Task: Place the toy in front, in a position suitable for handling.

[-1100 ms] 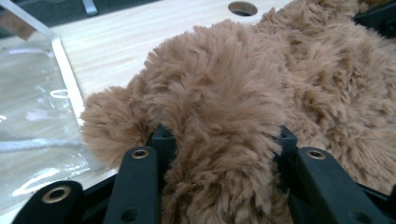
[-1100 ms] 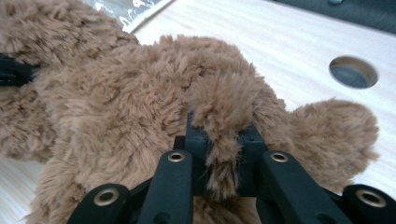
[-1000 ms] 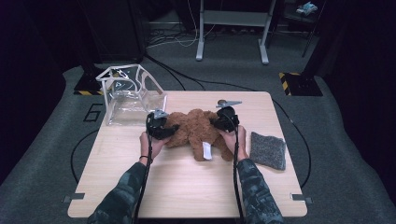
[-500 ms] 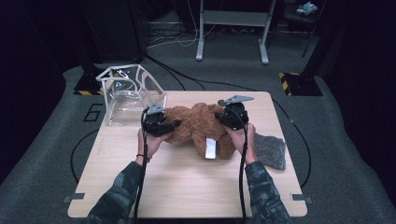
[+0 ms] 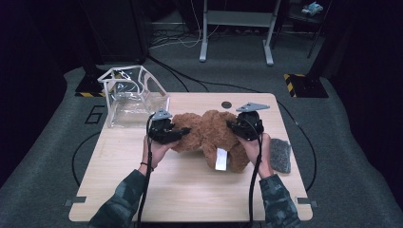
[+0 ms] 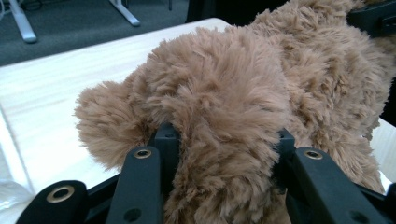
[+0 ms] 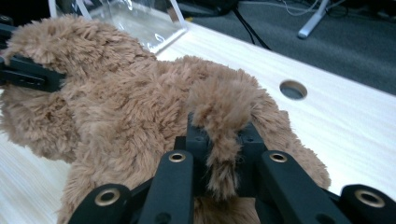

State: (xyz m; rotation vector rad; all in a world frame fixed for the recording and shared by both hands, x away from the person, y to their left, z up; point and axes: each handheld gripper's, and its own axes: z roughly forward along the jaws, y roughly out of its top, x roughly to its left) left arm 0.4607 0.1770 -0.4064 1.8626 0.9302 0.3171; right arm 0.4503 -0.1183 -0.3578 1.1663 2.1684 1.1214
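- The brown plush teddy bear (image 5: 209, 135) has long, shaggy, matt fur, with a smooth white cloth tag (image 5: 221, 159).
- The left tongs (image 6: 219, 154) and right tongs (image 7: 220, 140) are matt black hard plastic with metal-ringed holes.
- The pale wooden counter (image 5: 190, 190) looks smooth, with a light grain.
- The clear plastic box (image 5: 130, 97) is glossy.
- The grey pad (image 5: 280, 154) looks coarse.

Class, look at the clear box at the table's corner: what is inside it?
The clear box looks empty through its walls. The brown plush bear lies outside on the table.
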